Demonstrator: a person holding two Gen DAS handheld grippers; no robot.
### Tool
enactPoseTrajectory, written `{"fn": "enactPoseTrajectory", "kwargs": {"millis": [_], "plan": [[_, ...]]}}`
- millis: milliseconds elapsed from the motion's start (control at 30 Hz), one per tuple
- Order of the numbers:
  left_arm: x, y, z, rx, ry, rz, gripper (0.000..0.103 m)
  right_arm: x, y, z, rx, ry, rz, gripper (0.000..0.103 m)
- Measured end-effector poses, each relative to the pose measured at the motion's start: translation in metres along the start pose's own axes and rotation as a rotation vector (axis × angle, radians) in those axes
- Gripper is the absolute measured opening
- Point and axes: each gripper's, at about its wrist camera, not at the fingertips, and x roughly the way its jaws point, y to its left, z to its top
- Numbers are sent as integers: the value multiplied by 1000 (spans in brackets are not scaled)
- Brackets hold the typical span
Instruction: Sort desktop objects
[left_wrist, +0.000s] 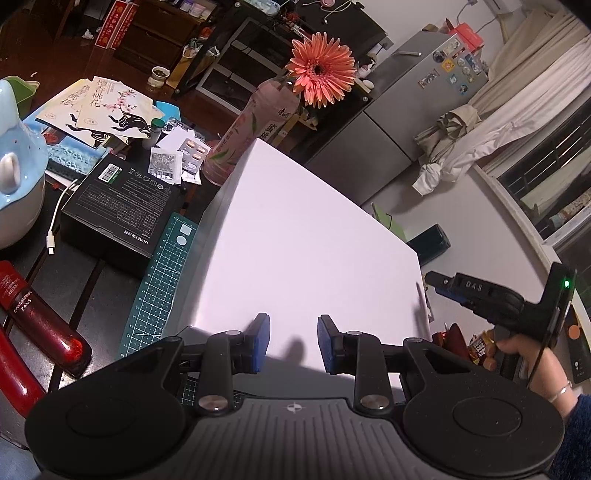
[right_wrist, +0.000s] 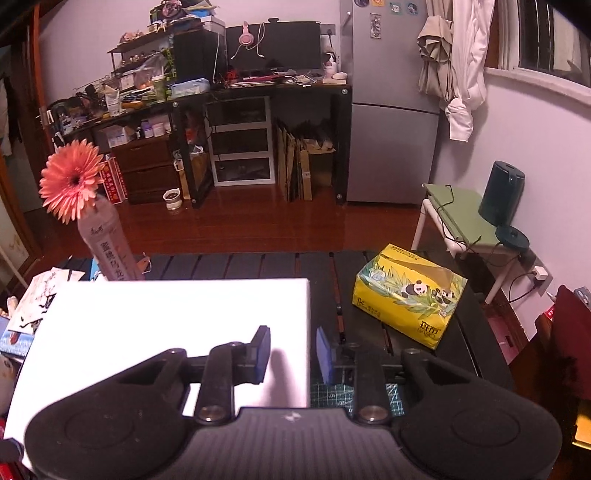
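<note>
A large white box (left_wrist: 306, 236) fills the middle of the dark desk; it also shows in the right wrist view (right_wrist: 166, 325). My left gripper (left_wrist: 293, 343) hovers over the box's near edge, fingers apart with nothing between them. My right gripper (right_wrist: 293, 354) sits at the box's right edge, which runs through the gap between its blue pads (right_wrist: 325, 356); the pads do not press on it. In the left wrist view the right gripper (left_wrist: 430, 277) points at that same edge, held by a hand (left_wrist: 517, 350).
Left of the box lie a green cutting mat (left_wrist: 159, 280), a black carton (left_wrist: 122, 206), a red tube (left_wrist: 40, 317), printed sheets (left_wrist: 110, 110) and pill packs (left_wrist: 194, 149). A pink bottle (left_wrist: 251, 136) holds an orange flower (left_wrist: 319, 70). A yellow tissue pack (right_wrist: 410, 295) sits right.
</note>
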Motion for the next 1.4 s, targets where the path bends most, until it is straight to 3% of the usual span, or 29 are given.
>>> {"fn": "enactPoseTrajectory", "kwargs": {"millis": [167,300,1400], "plan": [[0,-3,-1,14,-5,10,28,12,2,11,-7,26,-5,10],[0,-2,-1,16,-5,7,28,24,6,17,-18,55,-36,10],[0,2,0,-18,-4,-17,29,47,14,32,6,30,-100,10]]}}
